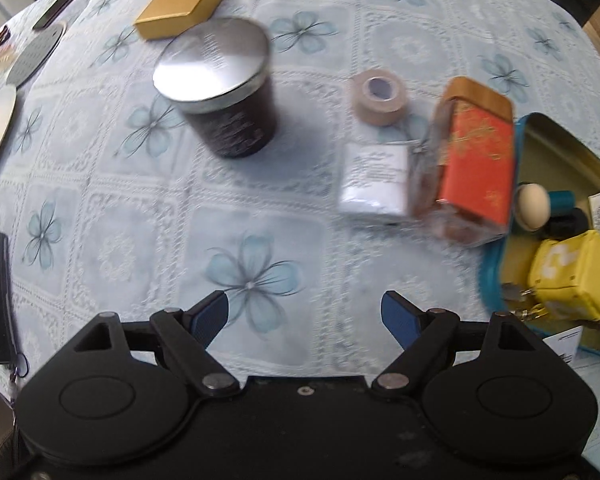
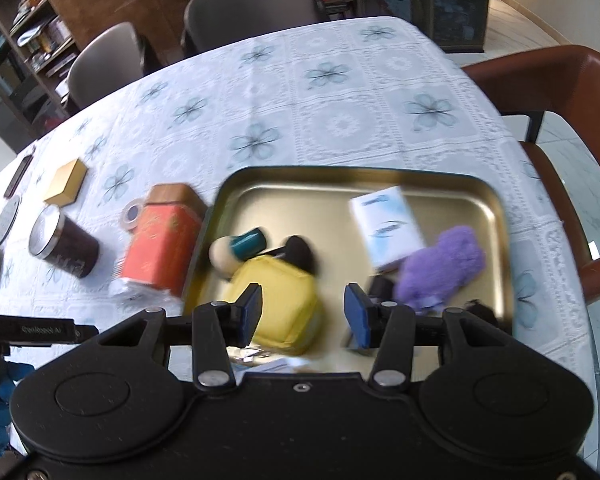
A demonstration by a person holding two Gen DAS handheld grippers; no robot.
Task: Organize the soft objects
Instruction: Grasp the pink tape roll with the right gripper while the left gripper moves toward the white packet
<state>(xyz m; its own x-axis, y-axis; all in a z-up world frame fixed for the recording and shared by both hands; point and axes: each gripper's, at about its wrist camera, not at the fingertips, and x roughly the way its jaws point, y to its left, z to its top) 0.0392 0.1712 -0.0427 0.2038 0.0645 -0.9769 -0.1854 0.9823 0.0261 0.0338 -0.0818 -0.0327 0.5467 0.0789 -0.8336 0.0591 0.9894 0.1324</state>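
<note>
Right wrist view: right gripper half open, empty, over gold metal tray; yellow soft cube directly below-left, purple plush right. Left gripper wide, empty, farther off.

The pale blue lace-look tablecloth is printed all over with darker blue four-petal flowers. On it are a flat gold box, a dark brown jar with a shiny silver lid, a beige roll of tape and an orange-red tin with gold scrollwork and a gold top. The teal-walled tray with a brassy gold inside holds a yellow plush cube, a fuzzy purple plush toy and a white box with light blue print.
</note>
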